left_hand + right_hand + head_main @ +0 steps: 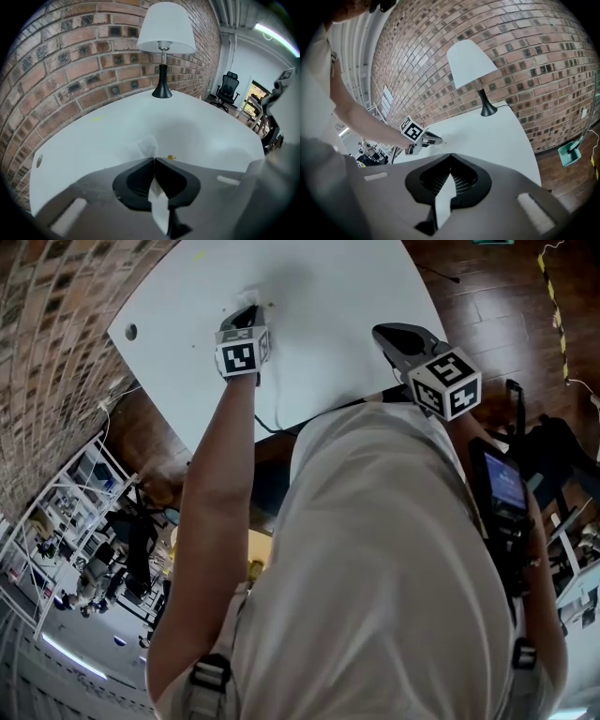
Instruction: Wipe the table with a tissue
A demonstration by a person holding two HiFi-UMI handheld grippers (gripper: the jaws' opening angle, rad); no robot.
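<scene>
Tissue [149, 146] clamped in my left gripper [154, 161], on the table [206, 136] nr a yellow speck [170, 157]; right gripper [450, 156] closed, empty, at near edge; wipe approx. barely started, most surface left.

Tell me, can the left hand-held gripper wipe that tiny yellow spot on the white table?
Probably yes. The left hand-held gripper is shut on a white paper tissue, and the tiny yellow spot lies just ahead on the white table, with nothing between.
</scene>
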